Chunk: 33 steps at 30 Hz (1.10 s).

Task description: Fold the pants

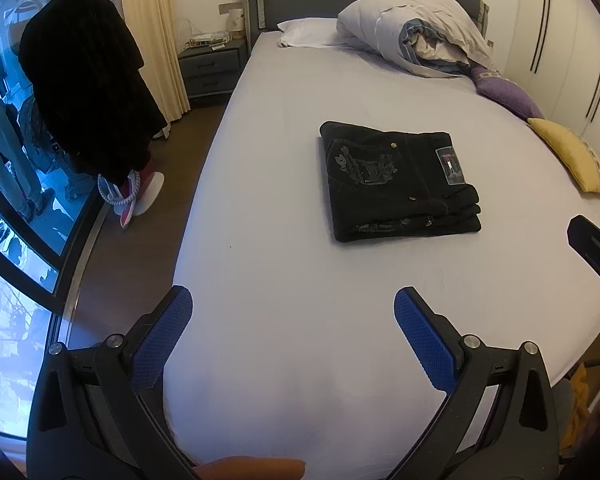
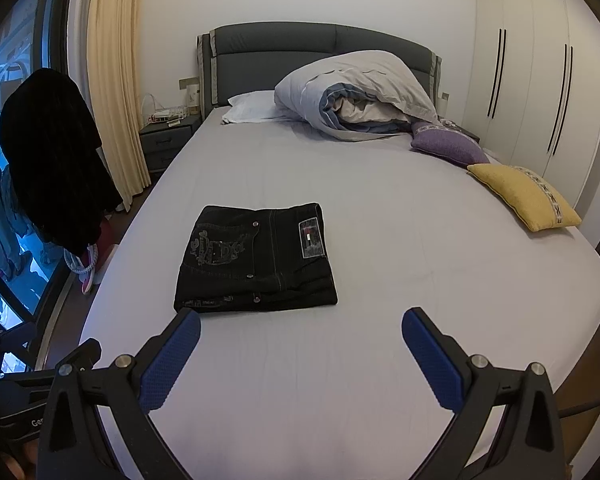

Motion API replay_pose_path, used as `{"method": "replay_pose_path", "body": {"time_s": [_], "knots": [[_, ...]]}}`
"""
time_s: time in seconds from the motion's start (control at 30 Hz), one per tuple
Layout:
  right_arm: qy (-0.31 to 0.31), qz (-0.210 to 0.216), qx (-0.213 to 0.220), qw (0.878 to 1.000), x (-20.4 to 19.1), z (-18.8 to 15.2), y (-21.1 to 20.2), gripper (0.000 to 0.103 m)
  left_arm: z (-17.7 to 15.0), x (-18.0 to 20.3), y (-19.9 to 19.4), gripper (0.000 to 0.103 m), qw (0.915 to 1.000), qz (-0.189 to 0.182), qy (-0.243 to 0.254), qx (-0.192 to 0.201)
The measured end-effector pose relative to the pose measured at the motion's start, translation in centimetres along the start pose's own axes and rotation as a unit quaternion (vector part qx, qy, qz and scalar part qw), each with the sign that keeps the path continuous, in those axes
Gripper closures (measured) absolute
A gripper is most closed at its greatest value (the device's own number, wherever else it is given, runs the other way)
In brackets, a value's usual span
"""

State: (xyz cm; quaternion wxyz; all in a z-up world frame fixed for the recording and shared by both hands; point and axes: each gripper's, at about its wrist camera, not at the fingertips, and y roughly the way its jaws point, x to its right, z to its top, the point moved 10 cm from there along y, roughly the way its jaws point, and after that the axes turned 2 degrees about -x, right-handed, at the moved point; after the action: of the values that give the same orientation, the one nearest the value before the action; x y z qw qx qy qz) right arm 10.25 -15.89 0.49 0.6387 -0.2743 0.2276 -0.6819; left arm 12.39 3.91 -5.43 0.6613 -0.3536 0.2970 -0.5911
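Observation:
Black pants point(image 1: 396, 184) lie folded into a compact rectangle on the grey bed sheet point(image 1: 300, 264), back pocket embroidery and waist label facing up. They also show in the right wrist view point(image 2: 256, 260). My left gripper point(image 1: 292, 300) is open and empty, held over the sheet well short of the pants. My right gripper point(image 2: 300, 320) is open and empty, just in front of the pants' near edge. The right gripper's body shows at the right edge of the left wrist view point(image 1: 596, 248).
A rolled duvet point(image 2: 360, 96), a white pillow point(image 2: 252, 106), a purple cushion point(image 2: 448, 146) and a yellow cushion point(image 2: 524, 196) lie at the bed's head and right side. A dark garment point(image 1: 88, 92) hangs left of the bed near the window. A nightstand point(image 1: 212, 66) stands by the headboard.

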Motion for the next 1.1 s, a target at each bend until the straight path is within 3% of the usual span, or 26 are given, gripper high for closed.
{"method": "replay_pose_path", "body": {"time_s": [1.1], "knots": [[0.0,0.0,-0.002,1.0,-0.16,-0.1,0.0,0.0,-0.54,0.2,0.72,0.0,1.0,0.006,0.003,-0.007]]}}
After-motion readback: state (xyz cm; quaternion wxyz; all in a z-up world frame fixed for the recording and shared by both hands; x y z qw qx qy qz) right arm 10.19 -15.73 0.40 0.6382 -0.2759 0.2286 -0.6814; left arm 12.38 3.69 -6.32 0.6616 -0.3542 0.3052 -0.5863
